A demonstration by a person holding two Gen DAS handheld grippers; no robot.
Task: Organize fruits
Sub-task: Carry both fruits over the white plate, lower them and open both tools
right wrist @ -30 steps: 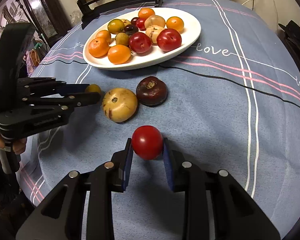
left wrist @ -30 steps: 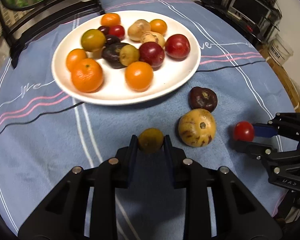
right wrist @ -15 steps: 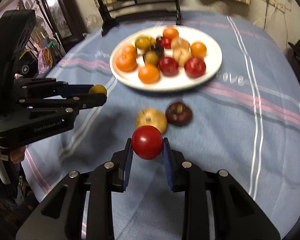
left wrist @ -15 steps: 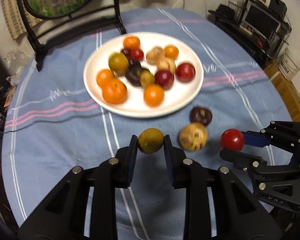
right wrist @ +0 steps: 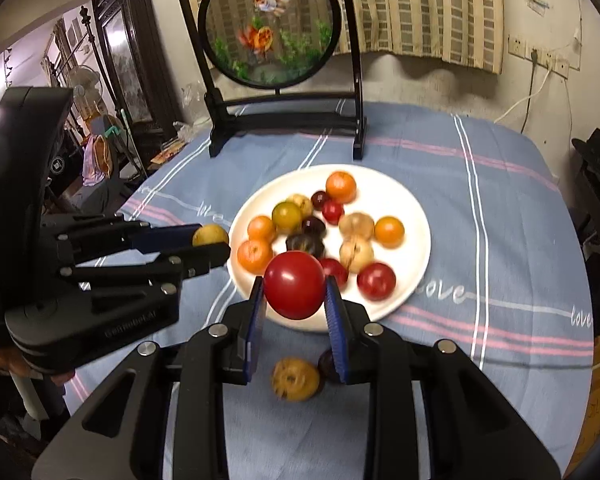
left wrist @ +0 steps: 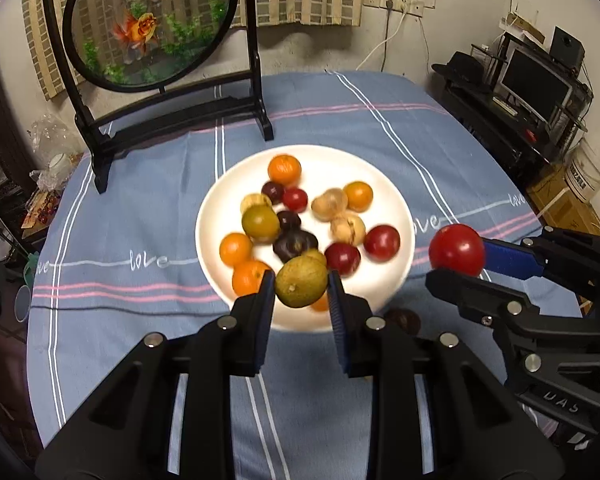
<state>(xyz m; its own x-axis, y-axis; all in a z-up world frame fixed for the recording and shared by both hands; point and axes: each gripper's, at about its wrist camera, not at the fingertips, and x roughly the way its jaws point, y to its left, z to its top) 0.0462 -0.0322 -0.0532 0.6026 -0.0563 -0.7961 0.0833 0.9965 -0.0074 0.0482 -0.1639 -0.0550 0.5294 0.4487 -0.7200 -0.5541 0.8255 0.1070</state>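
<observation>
Left hand-held gripper (left wrist: 301, 286) pinched a yellow-green fruit (left wrist: 301, 282) between its blue pads, up off the surface (left wrist: 140, 216) w/ the near rim of the white plate (left wrist: 384, 184) behind it. Right hand-held gripper (right wrist: 295, 286) pinched a red tomato (right wrist: 294, 284) the same way — also in the air, in front of the plate. Plate carried a heap of oranges, red and dark fruit. Two strays lay on the blue striped cloth near the plate — a speckled yellow fruit (right wrist: 295, 378) and a dark purple one (right wrist: 327, 364), touching. A goldfish screen (left wrist: 152, 20) stood at the far edge.
</observation>
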